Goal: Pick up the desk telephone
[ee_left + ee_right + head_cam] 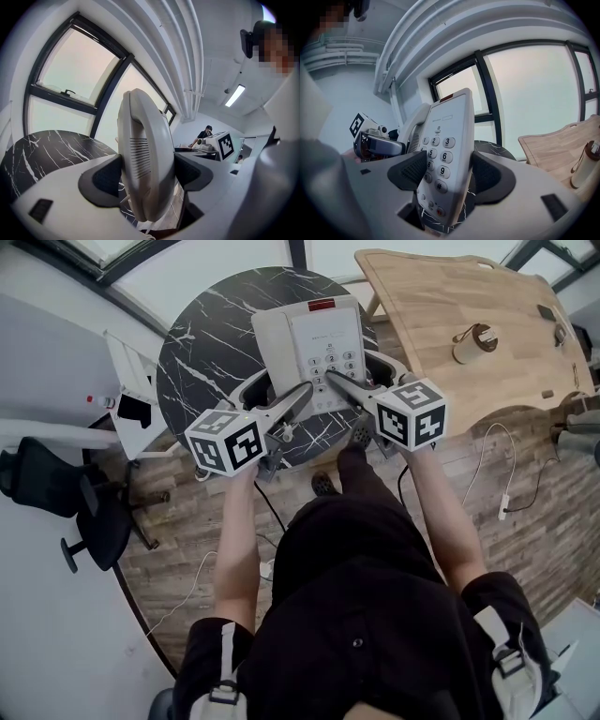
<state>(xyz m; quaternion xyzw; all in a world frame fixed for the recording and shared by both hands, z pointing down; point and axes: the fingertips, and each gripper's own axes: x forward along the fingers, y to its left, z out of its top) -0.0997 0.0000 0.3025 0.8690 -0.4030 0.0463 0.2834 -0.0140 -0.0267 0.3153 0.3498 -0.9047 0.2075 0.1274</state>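
Note:
The white desk telephone (309,338) is over the round black marble table (202,343), held at its near end by both grippers. My left gripper (277,385) is shut on the handset (145,159) along the phone's left side, with a pad pressed on each face. My right gripper (361,371) is shut on the keypad body (445,154), one jaw over the number keys and one behind. The left gripper's marker cube (375,143) shows beside the phone in the right gripper view. Marble shows under the phone's lower edge, so that end looks raised.
A light wooden table (450,296) stands to the right, with a tape roll (473,341) on it. A black office chair (84,502) is at the left. Cables (506,502) lie on the wood floor. Windows rise behind the marble table.

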